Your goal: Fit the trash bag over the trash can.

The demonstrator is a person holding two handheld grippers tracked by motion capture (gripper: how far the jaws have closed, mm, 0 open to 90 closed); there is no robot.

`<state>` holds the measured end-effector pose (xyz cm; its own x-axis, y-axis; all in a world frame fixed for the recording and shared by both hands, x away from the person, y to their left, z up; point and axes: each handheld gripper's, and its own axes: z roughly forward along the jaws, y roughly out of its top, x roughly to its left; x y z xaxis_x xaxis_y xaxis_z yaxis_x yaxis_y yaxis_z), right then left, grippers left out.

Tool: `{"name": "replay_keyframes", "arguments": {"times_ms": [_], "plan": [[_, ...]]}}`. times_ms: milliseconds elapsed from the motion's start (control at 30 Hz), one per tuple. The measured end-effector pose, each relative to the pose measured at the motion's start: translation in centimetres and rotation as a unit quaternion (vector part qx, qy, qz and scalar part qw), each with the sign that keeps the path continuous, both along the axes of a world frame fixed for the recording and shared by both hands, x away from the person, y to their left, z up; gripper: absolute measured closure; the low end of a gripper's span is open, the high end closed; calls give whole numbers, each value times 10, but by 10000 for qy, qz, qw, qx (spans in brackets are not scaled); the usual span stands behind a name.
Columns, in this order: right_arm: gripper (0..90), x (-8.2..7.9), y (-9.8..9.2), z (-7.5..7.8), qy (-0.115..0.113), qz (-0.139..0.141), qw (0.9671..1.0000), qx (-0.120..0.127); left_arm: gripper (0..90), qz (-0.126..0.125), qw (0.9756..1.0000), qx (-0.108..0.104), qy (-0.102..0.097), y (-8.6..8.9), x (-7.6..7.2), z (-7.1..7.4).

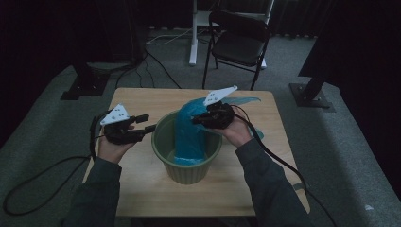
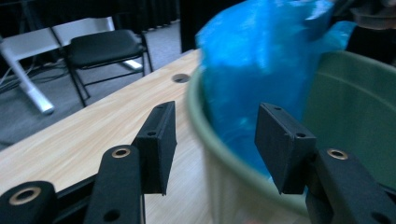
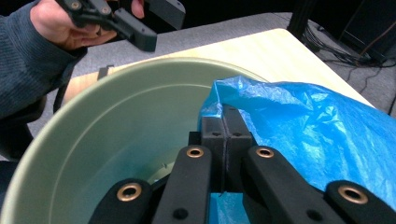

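- My right gripper [image 1: 201,119] is pinching the blue plastic bag [image 1: 191,132]: in the right gripper view its jaws are pressed flat together with the bag's edge [image 3: 219,100] caught at their tips.
- My left gripper [image 1: 144,124] is standing wide apart and holding nothing. In the left gripper view its pads [image 2: 159,140] are straddling the rim of the green pot [image 2: 219,154] without touching it.
- The bag is hanging from the right jaws down into the pot [image 1: 187,151], its lower end lying on the pot's floor. The rest of the film is trailing behind that gripper, over the far rim.
- The pot is sitting on the wooden table [image 1: 142,179] between my two grippers, just beside the left one's tips and directly under the right one's.
- Beyond the right gripper, the left one [image 3: 135,28] is showing past the pot's far rim [image 3: 140,65].
- A black folding chair [image 1: 239,40] is standing on the carpet beyond the table, well apart from both grippers.
- Nothing is lying between the left jaws and the rim.
- Left hand [image 1: 111,146]: held level beside the pot, jaws pointing across at it.
- Right hand [image 1: 236,130]: raised over the pot's far-right rim, jaws pointing in toward the left gripper.
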<state>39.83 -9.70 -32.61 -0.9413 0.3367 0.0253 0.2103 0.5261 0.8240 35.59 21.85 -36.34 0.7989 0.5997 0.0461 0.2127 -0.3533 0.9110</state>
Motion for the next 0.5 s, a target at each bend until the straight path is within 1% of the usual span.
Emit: {"name": "replay_keyframes", "arguments": {"times_ms": [100, 167, 233, 300, 367, 433, 467, 500], "plan": [[900, -1, -1, 6, -34, 3, 9999, 143, 466, -191, 9997, 116, -48, -16, 1, 5], [900, -1, -2, 9, -14, 21, 9996, 269, 462, -340, 9992, 210, -80, -28, 1, 9], [900, 0, -3, 11, 33, 55, 9992, 387, 457, -439, 9986, 294, -103, -37, 2, 12], [900, 0, -2, 12, 31, 78, 9991, 410, 454, -493, 9981, 344, -113, -45, 3, 13], [900, -1, -1, 13, 78, 140, 9988, 460, 448, -555, 9974, 436, -110, -54, 5, 15], [900, -2, 1, 13, 93, 191, 9986, 484, 449, -569, 9966, 580, -137, -62, 7, 14], [900, -2, 2, 13, 96, 209, 9986, 483, 464, -563, 9961, 652, -166, -66, 7, 14], [900, -3, 3, 12, 88, 235, 9986, 464, 498, -531, 9957, 734, -173, -70, 8, 14]]}}
